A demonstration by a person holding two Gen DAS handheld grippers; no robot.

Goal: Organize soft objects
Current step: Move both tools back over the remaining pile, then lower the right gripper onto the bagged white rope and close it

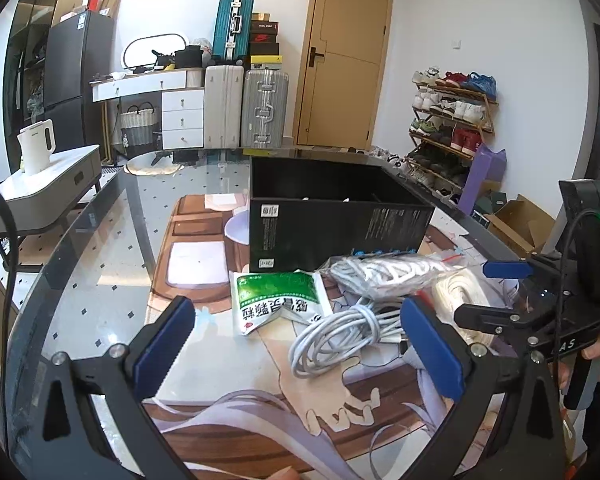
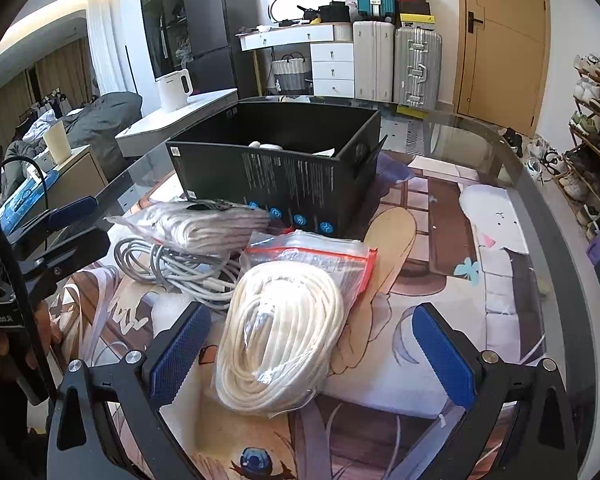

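A black open box stands on the glass table. In front of it lie a green-and-white sachet, a loose coil of white cable, a bag of grey-white cable and a zip bag of cream rope. My left gripper is open, its fingers either side of the loose cable and sachet. My right gripper is open around the cream rope bag; it also shows at the right of the left wrist view.
A picture mat lies under the glass top. A side table with a white kettle stands at the left. Suitcases, a door and a shoe rack are beyond the table's far edge.
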